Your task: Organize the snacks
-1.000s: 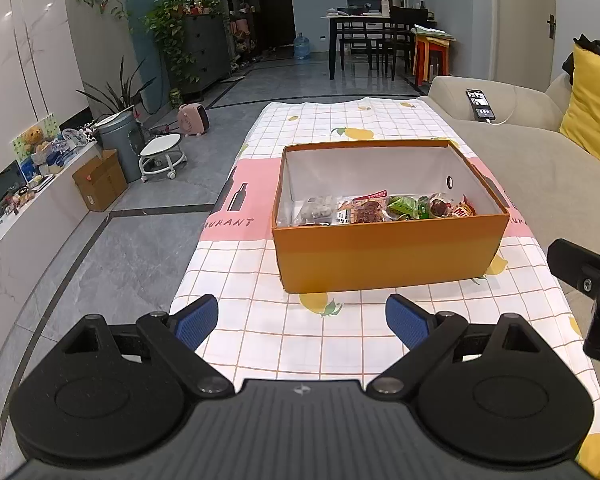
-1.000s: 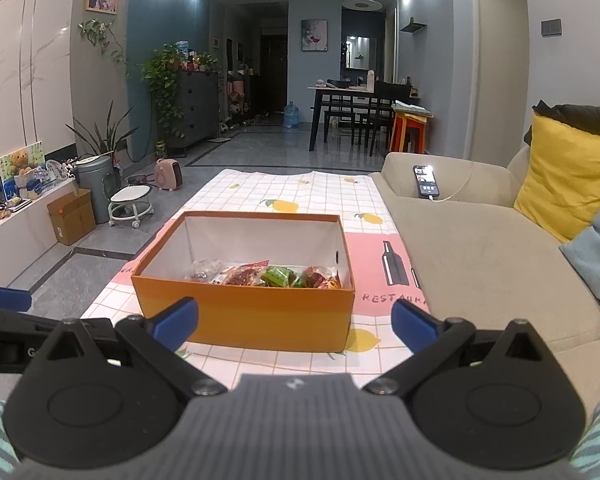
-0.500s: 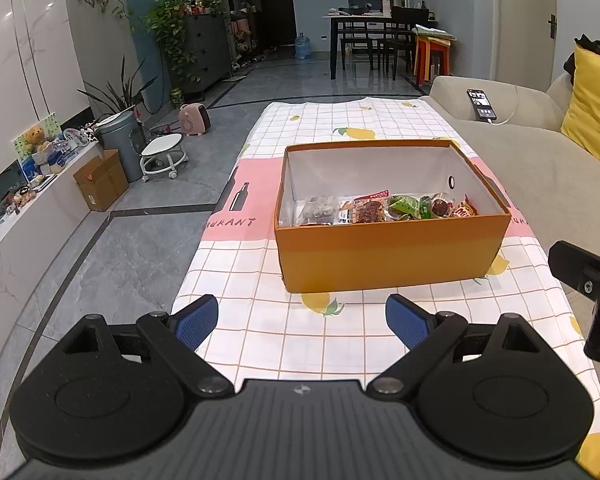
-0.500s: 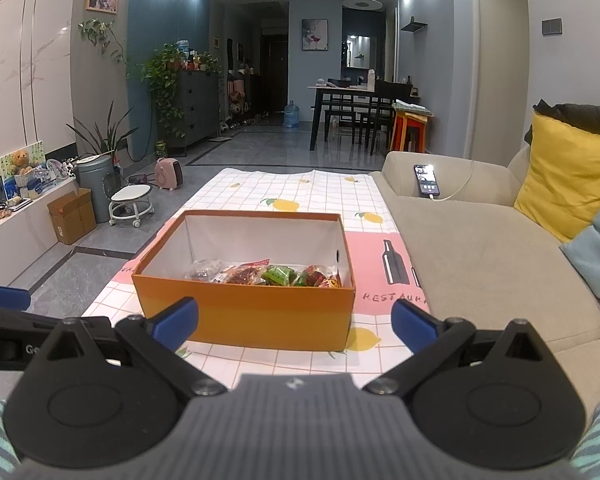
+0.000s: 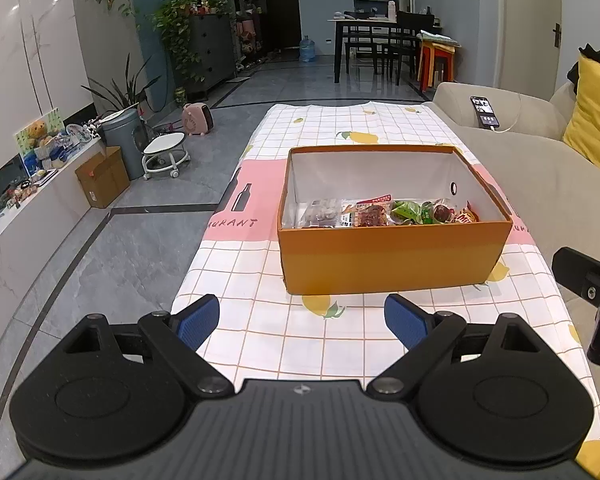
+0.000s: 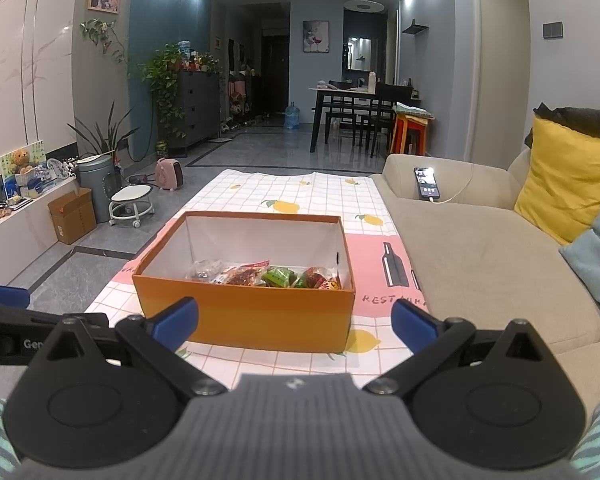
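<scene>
Orange box (image 5: 392, 264) mid-tablecloth (image 5: 260, 332); both grippers (image 5: 302, 320) (image 6: 294, 320) spread wide.

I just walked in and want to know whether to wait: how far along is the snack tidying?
Done: several snack packets lie in a row inside the orange box, and none shows on the tablecloth. In hand: nothing; the left gripper and right gripper are both open and empty, short of the box. Left: apparently little, perhaps nothing.
</scene>
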The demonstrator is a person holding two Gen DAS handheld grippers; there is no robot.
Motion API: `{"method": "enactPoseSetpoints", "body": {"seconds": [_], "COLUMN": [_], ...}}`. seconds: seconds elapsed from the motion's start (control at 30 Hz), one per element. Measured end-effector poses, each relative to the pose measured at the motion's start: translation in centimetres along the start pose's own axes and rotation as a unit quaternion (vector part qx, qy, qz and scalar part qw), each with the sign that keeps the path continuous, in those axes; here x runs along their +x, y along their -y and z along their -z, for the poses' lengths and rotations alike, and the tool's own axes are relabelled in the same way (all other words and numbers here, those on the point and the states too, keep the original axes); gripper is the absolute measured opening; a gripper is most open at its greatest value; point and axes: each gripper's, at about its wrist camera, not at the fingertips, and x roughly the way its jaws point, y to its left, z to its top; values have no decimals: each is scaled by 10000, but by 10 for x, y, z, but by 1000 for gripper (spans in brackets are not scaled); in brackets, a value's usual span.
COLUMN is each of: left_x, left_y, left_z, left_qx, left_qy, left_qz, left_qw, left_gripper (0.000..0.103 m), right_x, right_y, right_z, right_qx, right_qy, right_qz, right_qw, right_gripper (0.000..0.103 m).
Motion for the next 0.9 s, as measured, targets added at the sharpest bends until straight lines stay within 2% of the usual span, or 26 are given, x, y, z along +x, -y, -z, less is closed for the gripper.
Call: {"method": "enactPoseSetpoints", "body": {"seconds": [0.9], "left_x": [2], "left_y": [-1], "left_z": [-1], "left_qx": [-41], "left_qy": [-53], "left_qz": [90], "left_qw": [9999], "left_gripper": [103], "right_x": [6], "right_y": [5], "right_z": [1], "right_qx": [3], "right_qy": [-131], "right_qz": [-8], "right_qw": [9999], "right_gripper": [99]}}
